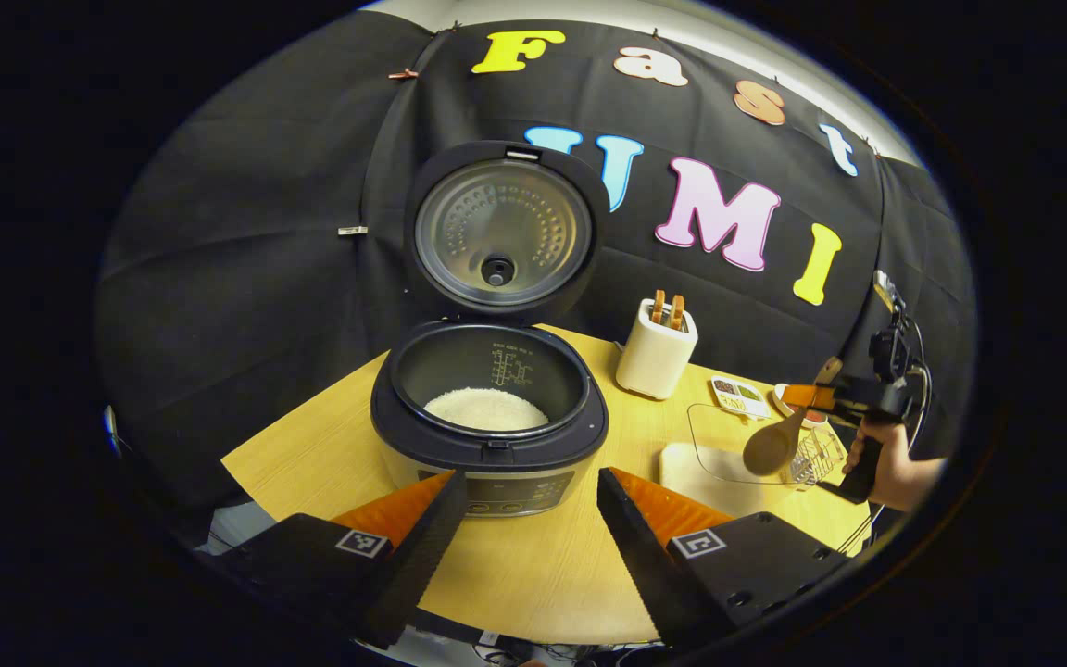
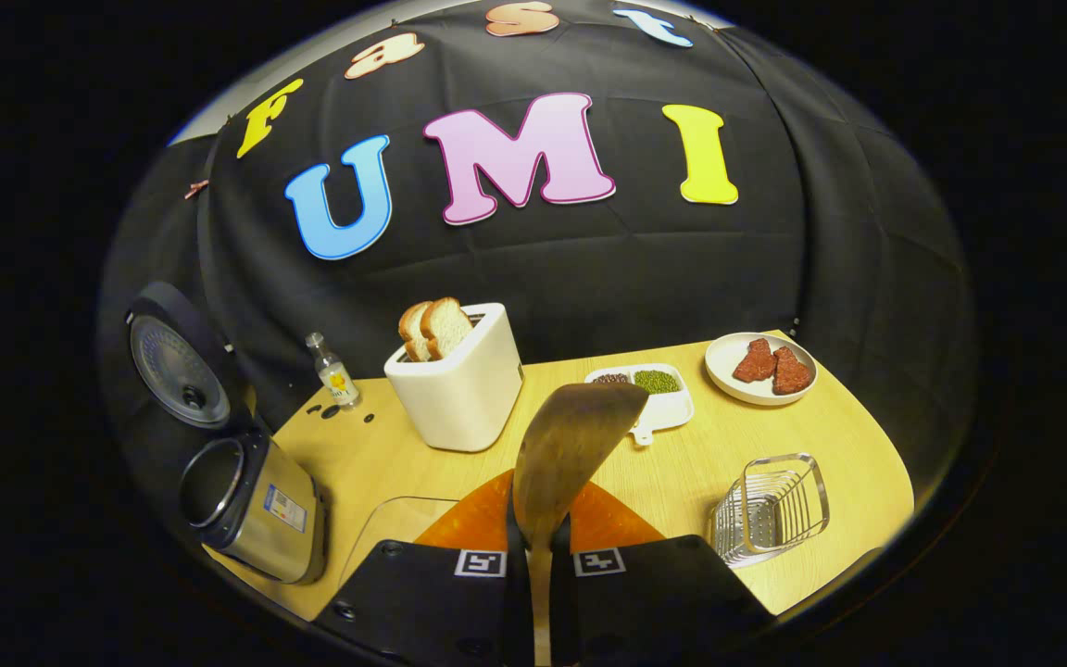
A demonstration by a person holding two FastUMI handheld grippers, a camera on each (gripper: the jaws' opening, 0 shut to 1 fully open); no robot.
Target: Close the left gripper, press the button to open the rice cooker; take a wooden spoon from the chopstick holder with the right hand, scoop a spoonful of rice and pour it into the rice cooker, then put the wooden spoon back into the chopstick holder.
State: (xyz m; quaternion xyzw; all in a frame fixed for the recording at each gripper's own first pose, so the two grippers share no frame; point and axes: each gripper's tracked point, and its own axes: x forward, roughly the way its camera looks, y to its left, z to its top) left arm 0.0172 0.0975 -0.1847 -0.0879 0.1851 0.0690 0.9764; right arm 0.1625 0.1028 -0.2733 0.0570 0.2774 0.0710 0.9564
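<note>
At the left of the table (image 1: 533, 574) stood the rice cooker (image 1: 489, 435), its lid (image 1: 502, 227) already up and tilted back toward the far wall. White rice (image 1: 485, 409) lay in the bottom of the inner pot. The left gripper (image 1: 524, 519) hovered just in front of the cooker, on the near side, and its two fingers stood wide apart with nothing between them.

Further right, behind the cooker, was a white toaster (image 1: 655, 352) with slices of bread in it, and then a small divided dish (image 1: 740, 396) of beans.

At the right side, a hand (image 1: 895, 468) held the right gripper (image 1: 811, 396) above the table. Its jaws were closed on the handle of the wooden spoon (image 1: 772, 445). In the right gripper view the spoon (image 2: 571, 445) ran straight forward along the fingers, so its long axis followed the gripper, and the bowl pointed away from the hand. From the left gripper view the bowl hung down and toward the cooker. I could not tell whether it carried any rice.

The wire chopstick holder (image 2: 770, 508) stood on the table just right of and below the right gripper. The cooker lay well to the left of the spoon. I judged the right hand was the nearer one for both.
</note>
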